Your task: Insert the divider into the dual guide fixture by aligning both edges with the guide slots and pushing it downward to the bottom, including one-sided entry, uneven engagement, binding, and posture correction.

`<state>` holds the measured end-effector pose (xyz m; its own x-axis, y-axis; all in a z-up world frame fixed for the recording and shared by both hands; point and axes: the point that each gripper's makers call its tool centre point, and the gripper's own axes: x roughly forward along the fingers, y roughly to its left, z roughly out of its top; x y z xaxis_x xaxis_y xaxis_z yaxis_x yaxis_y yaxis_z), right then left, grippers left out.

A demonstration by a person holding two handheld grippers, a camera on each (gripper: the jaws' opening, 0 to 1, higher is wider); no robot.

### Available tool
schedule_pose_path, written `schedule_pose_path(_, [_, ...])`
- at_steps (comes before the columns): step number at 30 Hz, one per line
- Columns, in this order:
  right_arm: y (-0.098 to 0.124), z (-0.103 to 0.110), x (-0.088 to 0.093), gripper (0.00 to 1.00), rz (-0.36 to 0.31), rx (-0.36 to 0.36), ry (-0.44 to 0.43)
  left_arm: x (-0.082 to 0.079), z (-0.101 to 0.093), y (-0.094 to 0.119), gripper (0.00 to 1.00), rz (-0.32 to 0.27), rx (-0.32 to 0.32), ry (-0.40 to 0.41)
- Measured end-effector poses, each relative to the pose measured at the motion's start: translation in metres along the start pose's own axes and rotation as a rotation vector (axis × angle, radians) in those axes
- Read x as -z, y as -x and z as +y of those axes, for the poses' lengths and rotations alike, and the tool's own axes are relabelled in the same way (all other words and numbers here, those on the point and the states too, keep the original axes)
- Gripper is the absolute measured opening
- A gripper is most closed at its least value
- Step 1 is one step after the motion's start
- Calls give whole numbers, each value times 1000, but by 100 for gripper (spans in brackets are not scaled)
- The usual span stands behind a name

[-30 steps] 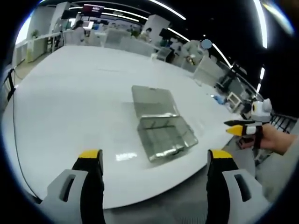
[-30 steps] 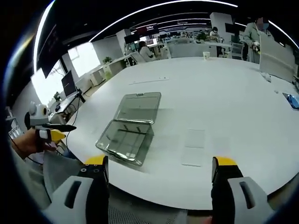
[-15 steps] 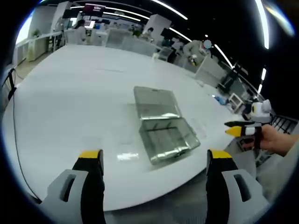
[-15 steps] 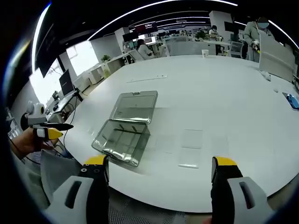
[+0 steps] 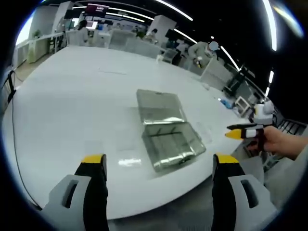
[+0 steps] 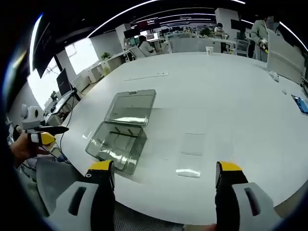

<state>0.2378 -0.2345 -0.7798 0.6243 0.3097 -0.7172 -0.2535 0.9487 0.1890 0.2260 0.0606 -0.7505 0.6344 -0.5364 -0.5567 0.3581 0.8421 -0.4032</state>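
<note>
- A clear open box (image 6: 120, 130), its lid folded flat behind it, is seen lying near the front edge of the white worktop (image 6: 231, 96); in the left gripper view it is marked here (image 5: 168, 139).
- A flat transparent divider (image 6: 192, 144) is seen lying on the worktop just beside the box, apart from it.
- The left tongs (image 5: 159, 166) are held wide open and empty, short of the box.
- The right tongs (image 6: 163, 173) are likewise spread open, gripping nothing, short of the box and divider.

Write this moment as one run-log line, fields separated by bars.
stage: approach | left gripper: open, empty | right gripper: open, empty | clear box: lid open, on white table | divider: flat beside box
</note>
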Motion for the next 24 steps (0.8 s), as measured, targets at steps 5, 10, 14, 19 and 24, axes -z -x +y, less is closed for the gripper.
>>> schedule_pose_path(5, [-9, -9, 1, 80, 20, 15, -9, -1, -2, -2, 88, 1, 2, -4])
schedule_pose_path(10, [-18, -15, 4, 77, 50, 24, -12, 0, -4, -5, 88, 5, 7, -12])
schedule_pose_path(14, [-25, -18, 6, 74, 66, 25, -7, 1, -7, -6, 87, 11, 19, -8])
schedule_pose_path(19, [-34, -20, 5, 69, 85, 36, 16, 5, -10, -8, 86, 25, 23, -21])
schedule_pose_path(24, [-45, -25, 8, 63, 108, 39, 44, 9, -10, -10, 85, 36, 29, -24])
